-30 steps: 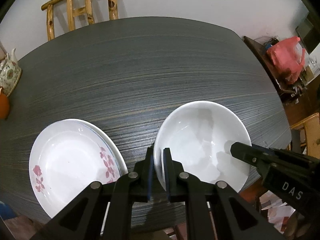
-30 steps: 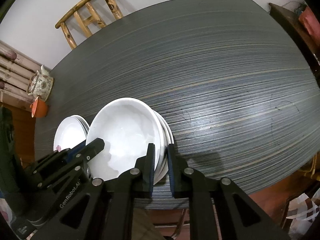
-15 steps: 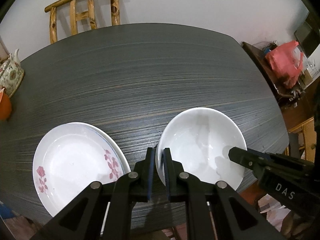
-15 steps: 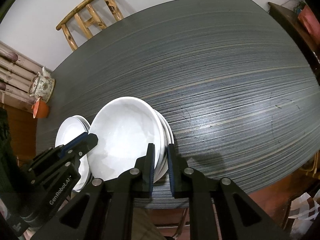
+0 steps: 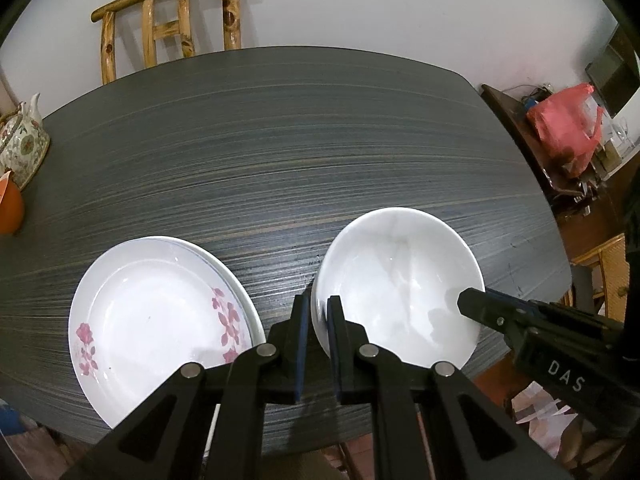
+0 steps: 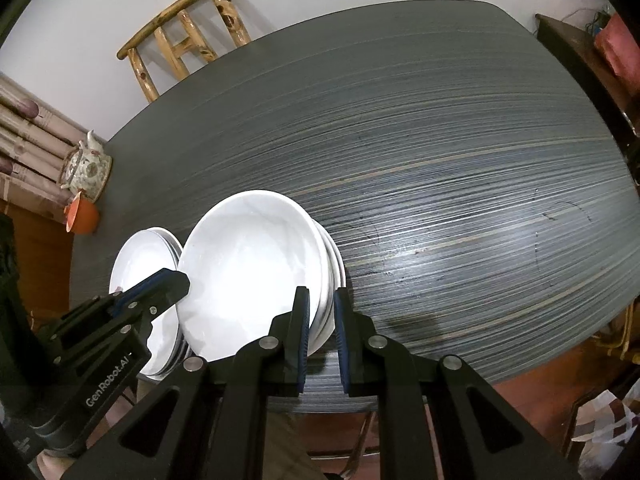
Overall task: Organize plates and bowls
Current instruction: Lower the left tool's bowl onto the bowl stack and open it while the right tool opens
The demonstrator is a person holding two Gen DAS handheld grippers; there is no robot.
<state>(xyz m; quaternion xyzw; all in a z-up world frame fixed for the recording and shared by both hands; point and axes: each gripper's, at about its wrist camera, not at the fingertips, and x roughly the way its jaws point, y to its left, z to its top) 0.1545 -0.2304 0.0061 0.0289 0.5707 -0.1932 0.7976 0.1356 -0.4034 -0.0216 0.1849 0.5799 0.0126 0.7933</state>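
A stack of white bowls [image 5: 400, 280] is held between both grippers above the dark table's near edge. My left gripper [image 5: 318, 314] is shut on the stack's left rim. My right gripper [image 6: 321, 312] is shut on its right rim; the stack of bowls [image 6: 248, 264] shows several nested rims there. The right gripper [image 5: 480, 304] shows in the left wrist view, the left gripper [image 6: 176, 280] in the right wrist view. A stack of white plates with pink flowers [image 5: 160, 316] lies on the table left of the bowls, also in the right wrist view [image 6: 136, 260].
The dark striped table [image 5: 280, 140] stretches ahead. A floral teapot [image 5: 20, 144] and an orange cup [image 5: 10, 208] stand at its left edge. A wooden chair [image 5: 176, 28] is behind it. A side cabinet with a red bag [image 5: 564, 124] is at right.
The bowl stack, gripped by both grippers, has risen a little from the table and drawn slightly toward the near edge. The plates have not moved.
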